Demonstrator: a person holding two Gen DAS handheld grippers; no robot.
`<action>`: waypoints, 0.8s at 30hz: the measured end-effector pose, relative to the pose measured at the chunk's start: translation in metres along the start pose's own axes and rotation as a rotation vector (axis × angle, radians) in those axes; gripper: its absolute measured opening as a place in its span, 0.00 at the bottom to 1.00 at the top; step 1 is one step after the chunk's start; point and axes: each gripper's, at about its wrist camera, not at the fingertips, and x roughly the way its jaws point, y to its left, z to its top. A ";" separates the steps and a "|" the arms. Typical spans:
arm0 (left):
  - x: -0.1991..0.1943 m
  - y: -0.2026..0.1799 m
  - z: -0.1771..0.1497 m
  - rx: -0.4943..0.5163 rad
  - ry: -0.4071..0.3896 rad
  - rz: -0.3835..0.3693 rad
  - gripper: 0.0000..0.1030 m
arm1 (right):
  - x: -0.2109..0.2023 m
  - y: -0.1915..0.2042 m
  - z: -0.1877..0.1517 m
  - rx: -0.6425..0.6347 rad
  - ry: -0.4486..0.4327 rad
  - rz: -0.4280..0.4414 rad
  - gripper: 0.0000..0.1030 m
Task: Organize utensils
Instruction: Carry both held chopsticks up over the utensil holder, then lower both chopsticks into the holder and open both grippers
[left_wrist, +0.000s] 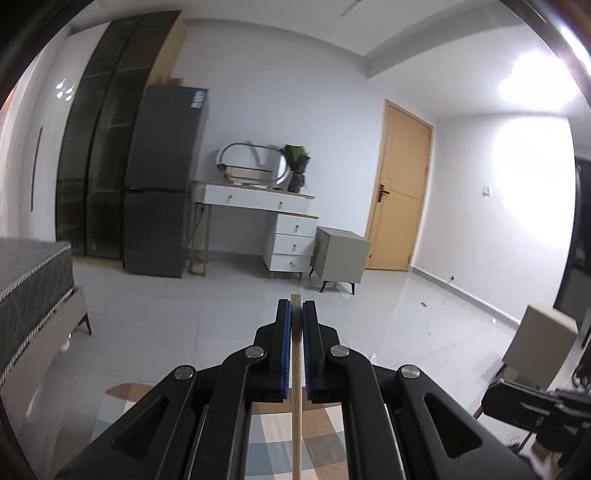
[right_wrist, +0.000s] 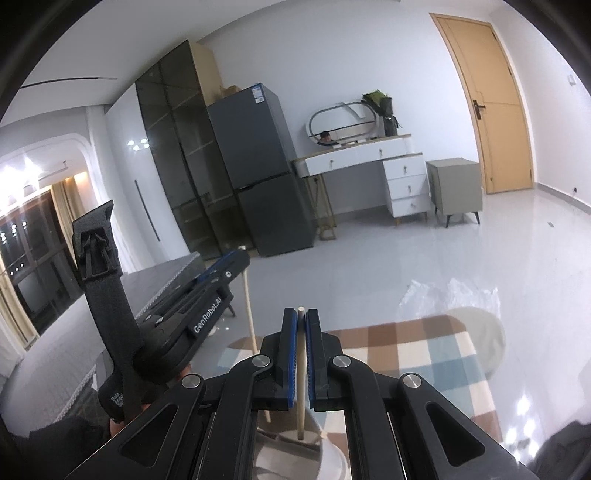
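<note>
Right gripper (right_wrist: 301, 321) clamped on a wooden stick (right_wrist: 302, 384), lower end inside a white cup (right_wrist: 332, 458). Left gripper (left_wrist: 294, 314) clamped on a second stick (left_wrist: 296, 417), above a checked mat (left_wrist: 317, 443). Beyond: fridge (left_wrist: 162, 177), desk (left_wrist: 258, 206), door (left_wrist: 399, 184).

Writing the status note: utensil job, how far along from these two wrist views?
Done: nothing visibly finished. In hand: the left gripper is shut on one wooden stick, and the right gripper is shut on a second stick whose lower end dips into a white container on the checked cloth. Left: both sticks remain clamped; neither has been released.
</note>
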 end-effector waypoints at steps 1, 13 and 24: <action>0.003 -0.002 0.001 0.014 0.006 -0.009 0.02 | -0.001 -0.001 -0.002 0.000 0.003 -0.001 0.04; -0.014 -0.006 0.006 0.064 0.036 -0.022 0.02 | -0.004 -0.001 -0.012 0.022 0.050 0.003 0.04; -0.029 -0.011 0.006 0.073 0.155 -0.056 0.02 | -0.001 0.006 -0.019 0.021 0.110 0.025 0.07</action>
